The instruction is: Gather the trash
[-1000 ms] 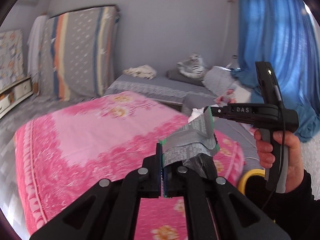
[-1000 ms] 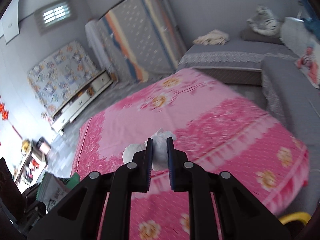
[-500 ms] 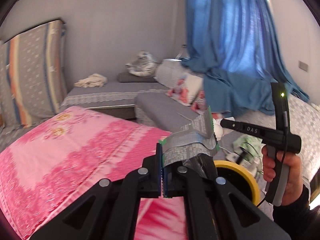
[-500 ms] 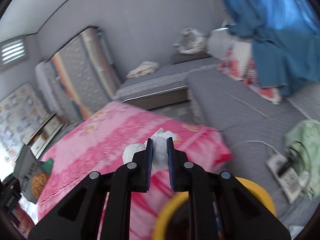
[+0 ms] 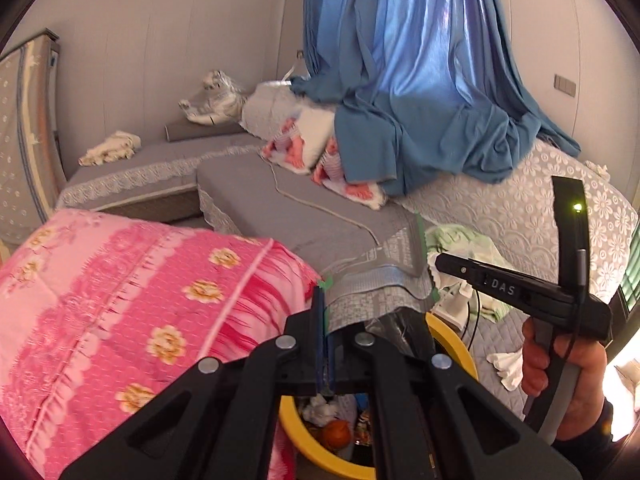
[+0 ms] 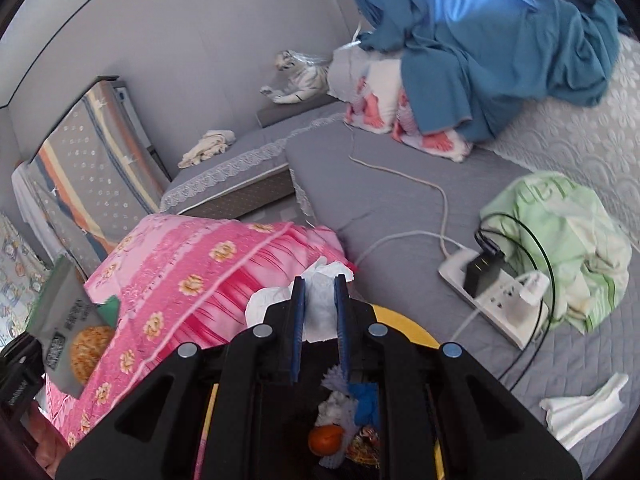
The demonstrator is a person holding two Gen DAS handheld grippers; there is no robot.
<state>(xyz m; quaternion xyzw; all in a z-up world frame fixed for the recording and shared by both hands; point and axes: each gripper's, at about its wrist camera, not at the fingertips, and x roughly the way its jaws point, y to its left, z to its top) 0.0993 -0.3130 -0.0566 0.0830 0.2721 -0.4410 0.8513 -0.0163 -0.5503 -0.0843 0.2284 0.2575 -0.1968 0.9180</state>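
In the left wrist view, my left gripper (image 5: 325, 312) is shut on the edge of a silver snack wrapper (image 5: 376, 284) with green trim. It hangs over the yellow bin (image 5: 454, 334). The same packet (image 6: 68, 320) shows at the left edge of the right wrist view. My right gripper (image 6: 320, 286) is shut on a crumpled white tissue (image 6: 320, 310), above the bin's yellow rim (image 6: 404, 320). An orange (image 6: 325, 438) and several scraps lie inside the bin. A hand (image 5: 560, 372) holds the right gripper's handle.
A pink flowered bedspread (image 5: 120, 300) lies left of the bin. On the grey mattress (image 6: 400, 200) are a white power strip (image 6: 492, 300) with cables, a green cloth (image 6: 568, 240) and a loose white tissue (image 6: 580, 412). A blue curtain (image 5: 420, 80) hangs behind.
Both views have swung right, from the pink bed to the grey mattress. The yellow bin now sits under both grippers, its contents visible. Both grips are unchanged.
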